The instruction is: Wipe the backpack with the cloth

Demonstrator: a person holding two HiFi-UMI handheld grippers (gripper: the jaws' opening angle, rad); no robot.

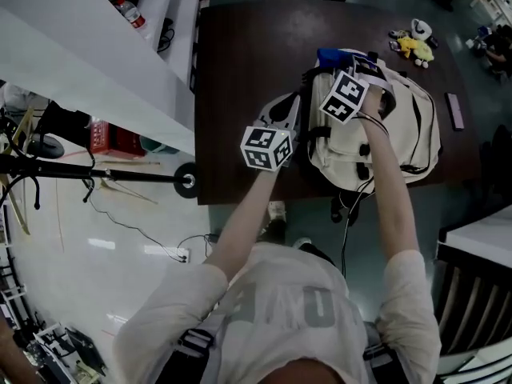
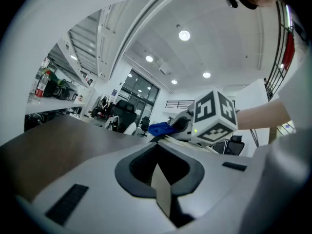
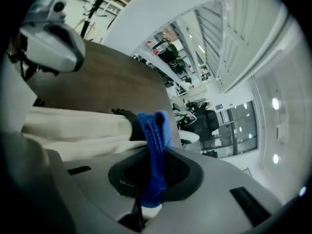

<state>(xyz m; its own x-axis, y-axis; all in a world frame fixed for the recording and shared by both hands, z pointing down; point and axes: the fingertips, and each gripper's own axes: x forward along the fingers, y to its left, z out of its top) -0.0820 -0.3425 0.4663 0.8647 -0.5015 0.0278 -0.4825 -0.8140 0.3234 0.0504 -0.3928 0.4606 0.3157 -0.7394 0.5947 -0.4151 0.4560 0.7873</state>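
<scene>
A cream backpack lies on the dark brown table, near its front edge. My right gripper is over the backpack's top end and is shut on a blue cloth. In the right gripper view the cloth stands up out of the closed jaws, with cream backpack fabric to the left. My left gripper is at the backpack's left edge. In the left gripper view its jaws are closed on a thin beige sliver of backpack fabric, and the blue cloth shows beyond.
A yellow soft toy and a dark flat object lie at the table's far right. A white desk runs along the left, with cables and a red box on the floor. Office chairs stand behind the table.
</scene>
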